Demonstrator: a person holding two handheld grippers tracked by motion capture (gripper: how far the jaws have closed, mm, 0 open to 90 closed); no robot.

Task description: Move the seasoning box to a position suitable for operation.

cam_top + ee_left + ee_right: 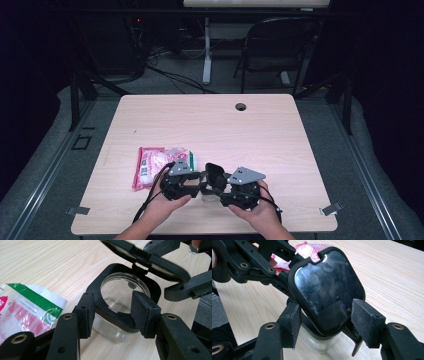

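Note:
A small clear glass jar [120, 292] with a square black collar stands near the table's front edge. Its hinged black lid [327, 282] is flipped up and leans back toward my right gripper [325, 322]. My left gripper [113, 312] has a pad on each side of the collar, and both pads rest against it. The right gripper's pads flank the hinge end of the lid, with a thin gap at the right pad. In the high view the lid [215, 172] rises between the left gripper [202, 186] and the right gripper [222, 192].
A pink, white and green food packet [152, 165] lies flat just left of the left gripper. The wooden table [225, 125] has a cable hole [241, 106] at the far edge. A folding chair [275, 45] stands on the floor beyond.

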